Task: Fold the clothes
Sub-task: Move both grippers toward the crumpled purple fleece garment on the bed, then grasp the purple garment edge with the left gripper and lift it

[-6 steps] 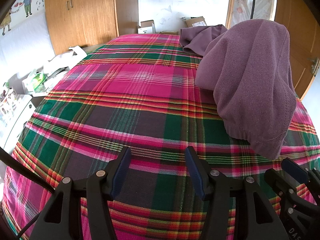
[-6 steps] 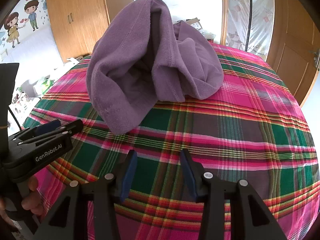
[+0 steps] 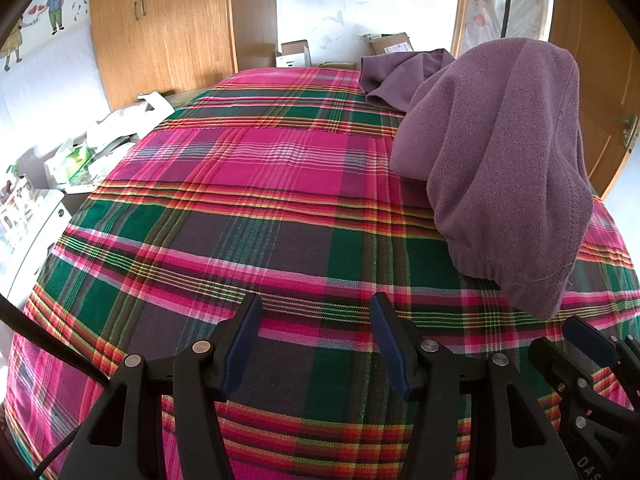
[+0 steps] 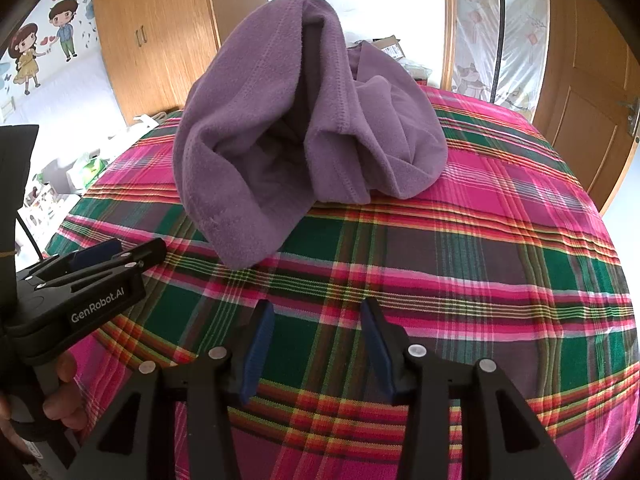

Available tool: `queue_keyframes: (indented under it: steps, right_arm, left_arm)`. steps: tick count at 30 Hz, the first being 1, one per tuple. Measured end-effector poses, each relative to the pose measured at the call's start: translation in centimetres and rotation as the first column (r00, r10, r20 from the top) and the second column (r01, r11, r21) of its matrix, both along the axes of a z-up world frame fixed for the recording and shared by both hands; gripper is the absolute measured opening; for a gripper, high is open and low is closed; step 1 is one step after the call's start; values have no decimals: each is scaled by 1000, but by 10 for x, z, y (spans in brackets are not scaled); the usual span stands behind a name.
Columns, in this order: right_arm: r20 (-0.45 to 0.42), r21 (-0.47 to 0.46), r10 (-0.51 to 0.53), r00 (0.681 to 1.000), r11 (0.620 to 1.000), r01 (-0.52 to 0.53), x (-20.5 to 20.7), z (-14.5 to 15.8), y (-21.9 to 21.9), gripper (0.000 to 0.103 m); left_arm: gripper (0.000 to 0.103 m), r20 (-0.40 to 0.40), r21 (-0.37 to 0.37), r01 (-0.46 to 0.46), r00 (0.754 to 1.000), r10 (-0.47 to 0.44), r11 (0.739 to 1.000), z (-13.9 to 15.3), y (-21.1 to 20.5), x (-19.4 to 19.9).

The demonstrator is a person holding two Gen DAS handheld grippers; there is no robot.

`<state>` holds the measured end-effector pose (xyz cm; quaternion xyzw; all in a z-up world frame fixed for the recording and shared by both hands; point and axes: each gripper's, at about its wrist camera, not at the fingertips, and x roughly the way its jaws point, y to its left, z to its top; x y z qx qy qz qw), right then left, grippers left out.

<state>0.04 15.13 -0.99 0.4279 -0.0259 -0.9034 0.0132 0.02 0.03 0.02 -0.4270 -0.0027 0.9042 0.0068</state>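
Two cardboard boxes stand past the far edge of the bed, against the pale wall, with a wooden wardrobe to their left and a wooden door on the right. White bags and a green packet lie on the floor along the bed's left side. What is inside the boxes cannot be made out. Nothing stands between either tool and the cloth; only bare plaid bedspread lies there.

A purple fleece garment sits in a crumpled heap on the bed, bunched up high, its hem drooping toward the near edge. From the left hand-held gripper it lies ahead and to the right, near but apart. From the right hand-held gripper it lies ahead and slightly left, also untouched.

Both hand-held grippers hover over the bedspread with their blue-padded jaws apart and nothing between them. The left one shows at the lower left of the right wrist view, with fingers of the person's hand wrapped around its handle.
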Motion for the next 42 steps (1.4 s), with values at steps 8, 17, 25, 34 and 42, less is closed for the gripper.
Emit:
queue_keyframes:
  steps: [8,17,25,34,42]
  right_arm:
    - [-1,-15,5,1000,1000,-5,0,0,0,49]
    - [-9,-54,14,1000,998,-15,0,-1,8,50]
    - [-79,-80,81,994,993,-88,11,18,31,36]
    - [-131,-88,75,989,992,-87,6,34,48,36]
    - [-126,-49,148,981,987,-155,-17,22,48,35]
  left_arm:
    - [58,0,-2,0,1000,0,1000,0,0,0]
    - [58,0,-4,12,1000,-12,1000,1,0,1]
    - [51,9,213,275,959,-283,938,19,1,9]
    - [51,13,247,332,938,-346,910,40,23,12]
    - [51,21,230,315,944,-329,921,55,37,8]
